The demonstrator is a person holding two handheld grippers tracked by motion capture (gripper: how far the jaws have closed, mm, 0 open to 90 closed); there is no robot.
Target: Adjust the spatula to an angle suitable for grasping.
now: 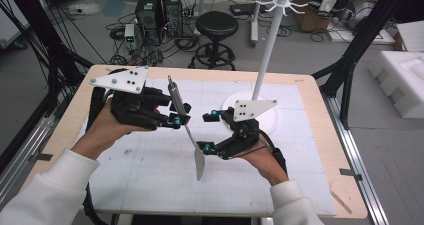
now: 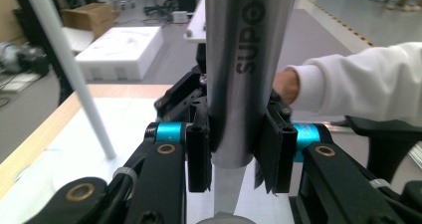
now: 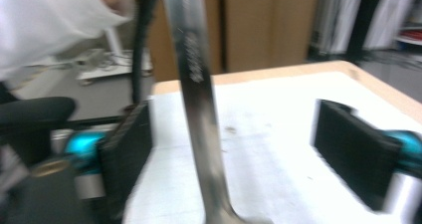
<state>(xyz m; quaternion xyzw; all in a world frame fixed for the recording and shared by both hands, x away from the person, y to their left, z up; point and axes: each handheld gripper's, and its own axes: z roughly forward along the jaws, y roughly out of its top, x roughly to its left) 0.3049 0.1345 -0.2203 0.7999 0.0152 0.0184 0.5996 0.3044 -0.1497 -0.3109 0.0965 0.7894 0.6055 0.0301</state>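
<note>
Left gripper [image 1: 176,119] is clamped on the handle of the metal spatula [image 1: 186,130]. Both pads are pressed flat on the round steel handle [image 2: 242,74] just above its lower end, where the flat neck comes out. I grip on the thick tube, not the thin neck, probably because the pads get more contact there and the tool can't twist.

The spatula hangs tilted, handle end up and away from me, blade [image 1: 199,164] down toward the white mat [image 1: 300,185]. From the high view I can't tell whether the blade tip touches the mat or floats just above it.

Right gripper [image 1: 207,131] is wide open, nothing held. In its own view the spatula neck [image 3: 199,109] runs up between my right jaws, nearer the left pad [image 3: 127,149] than the right pad [image 3: 356,152], touching neither as far as I can tell; that frame is motion-blurred.

My read: this is a handover or regrip setup. Left holds the tool steady in the air so the right can close on the neck below it. The neck needs centring between the right pads first, else an off-centre close shoves the tool sideways in the left grip.

The white stand [image 1: 263,60] sits beyond the right jaws, well apart from the spatula.
</note>
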